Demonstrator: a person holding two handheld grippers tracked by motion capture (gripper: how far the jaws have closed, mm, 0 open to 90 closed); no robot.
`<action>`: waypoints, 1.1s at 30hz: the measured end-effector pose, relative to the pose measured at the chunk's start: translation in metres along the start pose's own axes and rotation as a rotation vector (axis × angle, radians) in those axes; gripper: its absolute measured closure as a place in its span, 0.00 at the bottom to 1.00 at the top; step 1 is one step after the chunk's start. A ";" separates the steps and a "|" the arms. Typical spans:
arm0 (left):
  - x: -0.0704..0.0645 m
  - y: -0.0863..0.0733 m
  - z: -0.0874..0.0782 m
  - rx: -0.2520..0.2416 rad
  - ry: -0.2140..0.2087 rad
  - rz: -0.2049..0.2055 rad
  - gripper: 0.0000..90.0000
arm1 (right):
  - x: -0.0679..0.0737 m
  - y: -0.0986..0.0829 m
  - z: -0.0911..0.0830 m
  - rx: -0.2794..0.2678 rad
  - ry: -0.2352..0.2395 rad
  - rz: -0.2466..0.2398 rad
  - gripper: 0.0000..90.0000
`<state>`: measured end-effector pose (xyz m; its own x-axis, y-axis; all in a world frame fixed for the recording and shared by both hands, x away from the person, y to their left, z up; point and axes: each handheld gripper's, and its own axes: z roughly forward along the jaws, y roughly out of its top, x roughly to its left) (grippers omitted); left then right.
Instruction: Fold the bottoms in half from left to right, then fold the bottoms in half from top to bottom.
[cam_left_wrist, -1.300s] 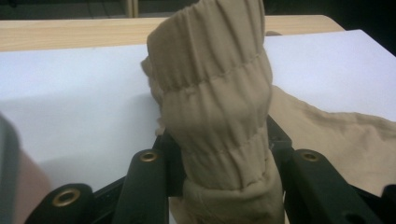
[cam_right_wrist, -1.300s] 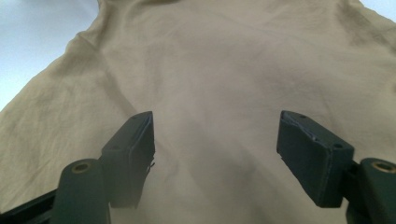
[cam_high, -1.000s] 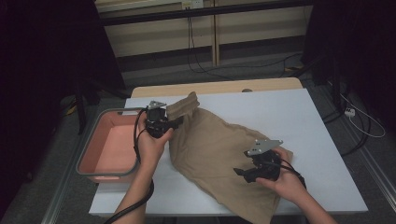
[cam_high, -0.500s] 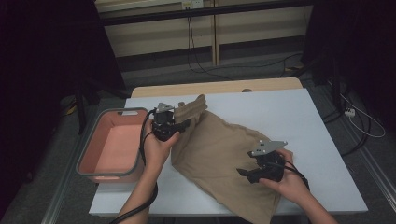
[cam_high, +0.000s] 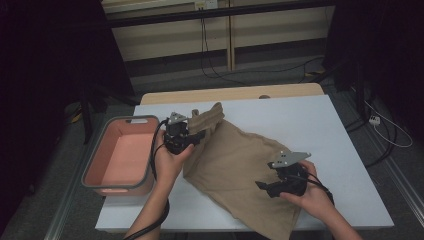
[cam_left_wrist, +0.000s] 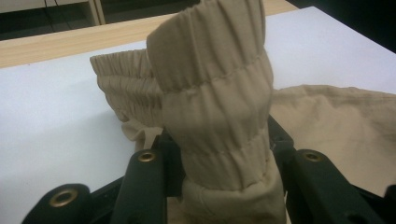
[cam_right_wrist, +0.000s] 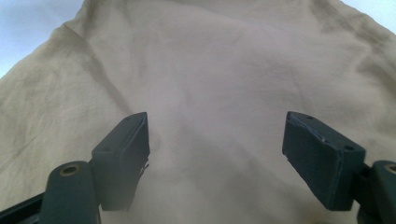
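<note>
A tan cloth garment (cam_high: 240, 165) lies spread across the white table (cam_high: 320, 125), one end hanging over the near edge. My left gripper (cam_high: 192, 135) is shut on its gathered elastic waistband (cam_left_wrist: 217, 93), which stands up bunched between the jaws. My right gripper (cam_high: 265, 187) hovers open over the garment's lower right part, its jaws wide apart just above the fabric (cam_right_wrist: 215, 107), holding nothing.
A salmon-pink bin with a grey rim (cam_high: 120, 160) sits at the table's left edge, beside my left forearm. Bare white tabletop extends to the right and far side. A wooden strip (cam_high: 235, 93) runs along the table's back edge.
My left gripper has carried the waistband to the right, folding that end slightly inward. My right gripper has drifted a little right and nearer, staying open above the cloth.
</note>
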<state>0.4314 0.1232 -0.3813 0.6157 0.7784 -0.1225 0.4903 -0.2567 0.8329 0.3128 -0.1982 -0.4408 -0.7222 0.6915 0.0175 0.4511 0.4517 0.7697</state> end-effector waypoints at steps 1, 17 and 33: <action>0.000 -0.001 0.000 0.001 -0.001 0.003 0.68 | 0.000 0.000 0.000 0.001 0.000 0.004 0.26; -0.009 -0.011 -0.003 0.005 -0.035 0.035 0.64 | -0.003 -0.002 0.002 0.004 -0.001 0.009 0.26; -0.023 -0.031 0.005 0.084 -0.144 0.047 0.46 | -0.007 -0.002 0.002 0.007 -0.009 0.018 0.26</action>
<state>0.4047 0.1101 -0.4073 0.7185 0.6756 -0.1653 0.5047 -0.3429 0.7923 0.3179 -0.2031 -0.4438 -0.7091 0.7046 0.0252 0.4673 0.4429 0.7651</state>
